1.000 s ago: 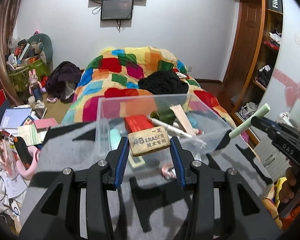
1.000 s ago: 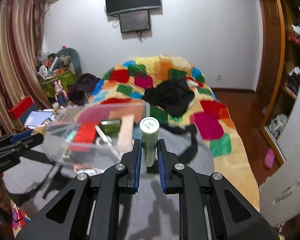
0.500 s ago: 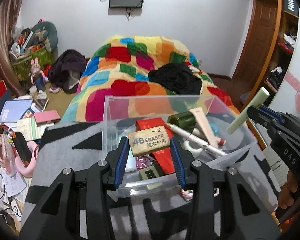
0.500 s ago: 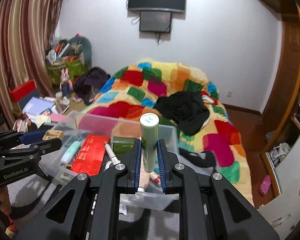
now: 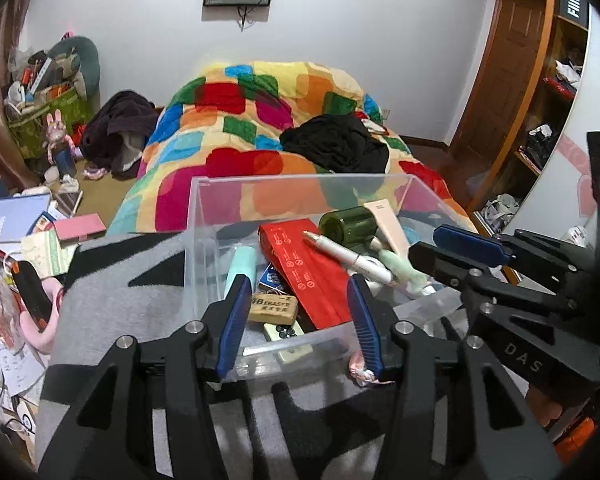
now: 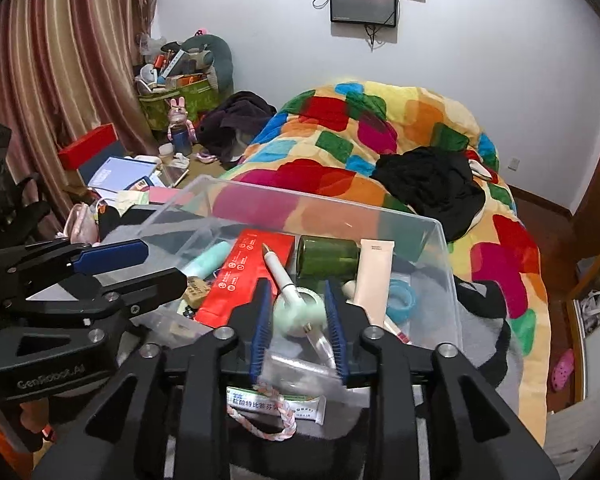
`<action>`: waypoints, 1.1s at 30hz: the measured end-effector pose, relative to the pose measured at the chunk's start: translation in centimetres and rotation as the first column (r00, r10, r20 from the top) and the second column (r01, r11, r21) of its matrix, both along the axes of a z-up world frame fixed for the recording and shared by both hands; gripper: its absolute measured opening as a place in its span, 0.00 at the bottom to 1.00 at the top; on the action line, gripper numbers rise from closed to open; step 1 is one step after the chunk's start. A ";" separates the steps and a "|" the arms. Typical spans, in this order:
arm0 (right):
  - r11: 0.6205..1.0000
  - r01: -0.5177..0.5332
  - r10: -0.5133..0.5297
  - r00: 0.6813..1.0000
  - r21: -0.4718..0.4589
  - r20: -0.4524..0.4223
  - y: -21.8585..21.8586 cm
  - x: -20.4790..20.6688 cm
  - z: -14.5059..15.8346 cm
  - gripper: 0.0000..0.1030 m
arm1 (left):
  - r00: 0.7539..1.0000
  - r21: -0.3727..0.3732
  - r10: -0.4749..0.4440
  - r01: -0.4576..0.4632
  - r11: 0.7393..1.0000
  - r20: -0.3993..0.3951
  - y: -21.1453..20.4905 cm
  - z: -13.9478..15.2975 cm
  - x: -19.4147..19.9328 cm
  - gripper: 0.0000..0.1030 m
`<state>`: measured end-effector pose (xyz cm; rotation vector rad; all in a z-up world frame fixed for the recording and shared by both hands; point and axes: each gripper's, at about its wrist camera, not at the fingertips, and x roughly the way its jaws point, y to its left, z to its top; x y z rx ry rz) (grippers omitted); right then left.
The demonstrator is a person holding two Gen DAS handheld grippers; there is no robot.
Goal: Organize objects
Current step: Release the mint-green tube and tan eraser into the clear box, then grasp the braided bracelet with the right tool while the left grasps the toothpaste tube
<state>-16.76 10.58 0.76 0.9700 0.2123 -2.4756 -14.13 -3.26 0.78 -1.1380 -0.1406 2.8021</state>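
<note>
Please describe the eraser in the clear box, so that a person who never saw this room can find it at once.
Look at the clear plastic box on the grey blanket at the foot of the bed. Near its front left corner, between the open left gripper's blue fingers, lies the eraser. It is the only tan block with dark printed letters; beside it are a mint tube and a red packet.

The right gripper (image 6: 299, 322) hangs over the clear box (image 6: 446, 240), its jaws apart around a pale green tube (image 6: 298, 312). Inside lie a red packet (image 6: 242, 276), a white pen (image 6: 278, 270) and a dark green bottle (image 6: 327, 257).
</note>
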 end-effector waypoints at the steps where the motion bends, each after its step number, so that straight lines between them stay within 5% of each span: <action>1: 1.000 0.001 -0.001 1.000 -0.002 -0.001 0.1 0.0 0.1 0.28 | 1.000 -0.004 -0.002 0.002 1.000 -0.010 0.2 0.3 0.3 0.50; 9: 0.999 -0.019 0.019 1.000 -0.042 -0.011 1.8 1.8 1.3 0.42 | 0.998 -0.026 -0.014 0.012 1.000 -0.063 0.5 2.0 2.6 0.60; 14: 0.999 -0.009 0.008 1.000 -0.051 -0.022 3.7 3.0 1.5 0.43 | 0.999 -0.040 -0.028 0.027 0.999 -0.038 0.7 1.2 3.8 0.60; 28: 0.997 -0.062 0.072 0.975 -0.051 0.212 3.3 2.5 -5.7 0.42 | 0.992 -0.030 -0.051 0.055 0.998 0.112 0.9 -4.2 4.6 0.60; 32: 0.998 -0.055 0.060 0.967 -0.026 0.249 2.6 1.7 -7.0 0.24 | 0.989 -0.026 -0.058 0.062 0.998 0.134 0.8 -5.0 4.7 0.60; 33: 0.998 -0.064 0.067 0.965 -0.018 0.254 2.5 1.7 -7.2 0.11 | 0.989 -0.028 -0.059 0.064 0.998 0.137 0.8 -5.1 4.7 0.60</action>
